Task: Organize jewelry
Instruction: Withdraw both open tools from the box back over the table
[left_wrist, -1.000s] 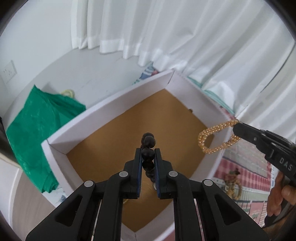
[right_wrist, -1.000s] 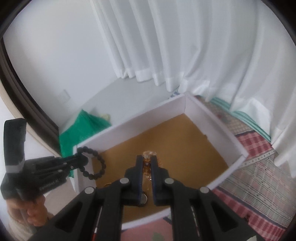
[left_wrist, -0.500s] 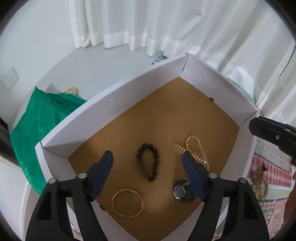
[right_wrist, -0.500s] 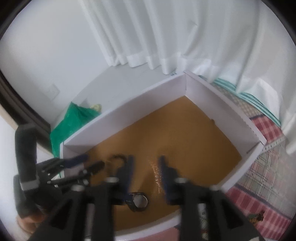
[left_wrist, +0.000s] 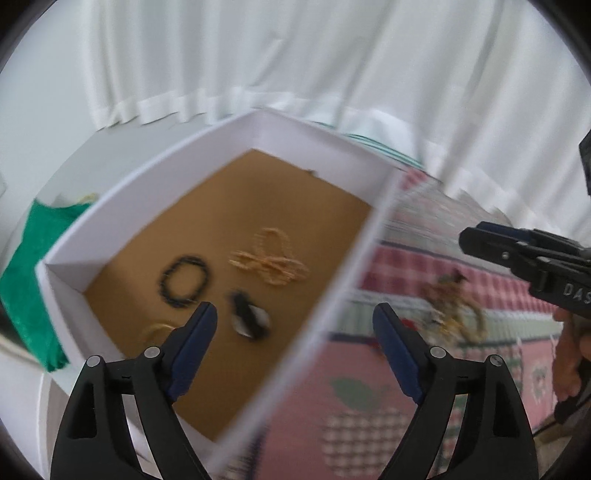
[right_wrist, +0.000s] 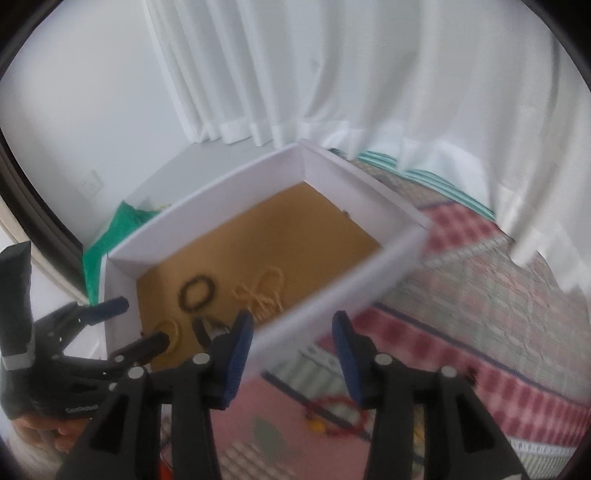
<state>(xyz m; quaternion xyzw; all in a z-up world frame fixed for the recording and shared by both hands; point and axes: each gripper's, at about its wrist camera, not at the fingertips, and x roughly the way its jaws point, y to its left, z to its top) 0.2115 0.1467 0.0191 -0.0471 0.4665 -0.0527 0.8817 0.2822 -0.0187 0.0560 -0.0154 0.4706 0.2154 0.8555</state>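
Note:
A white box with a brown floor holds a black bead bracelet, a golden bead strand, a dark watch-like piece and a gold bangle. My left gripper hangs over the box's near right rim. Its jaws are opening, with nothing between them. My right gripper is open and empty above the same rim. The right wrist view also shows the black bracelet and the golden strand. More jewelry lies tangled on the cloth, and a red bracelet lies under the right gripper.
The box stands on a pink checked tablecloth. A green bag lies left of the box. White curtains hang close behind. Each gripper shows in the other's view: the right gripper and the left gripper, both held by a hand.
Both grippers opened and let go: the black bracelet and the golden strand now lie on the box floor. Both have since swung right, from over the box to its right rim.

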